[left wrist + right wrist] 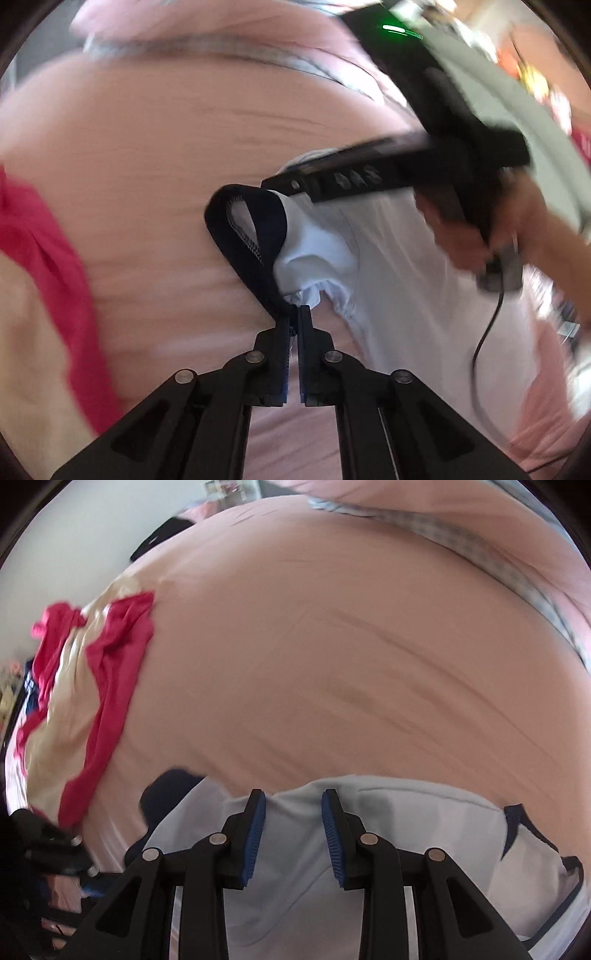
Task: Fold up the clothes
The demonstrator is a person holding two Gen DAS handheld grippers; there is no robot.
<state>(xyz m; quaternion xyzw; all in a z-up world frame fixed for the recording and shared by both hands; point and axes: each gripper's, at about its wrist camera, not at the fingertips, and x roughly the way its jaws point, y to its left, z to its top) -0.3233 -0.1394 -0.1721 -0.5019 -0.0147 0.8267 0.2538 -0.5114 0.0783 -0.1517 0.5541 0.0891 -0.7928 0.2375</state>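
Left wrist: left gripper (295, 314) pinches white shirt (388, 258); right gripper (293, 801) parted; red garment (114, 672) aside.

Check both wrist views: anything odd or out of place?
Nothing damaged. The white shirt is bunched where the left gripper pinches its navy-trimmed sleeve; the red-and-cream garment lies crumpled at the edge of the pink bedsheet.

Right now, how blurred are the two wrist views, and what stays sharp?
Left wrist view: heavy motion smear on the pink sheet; left gripper and navy collar stay crisp. Right wrist view: milder blur, red garment soft, right gripper sharp.
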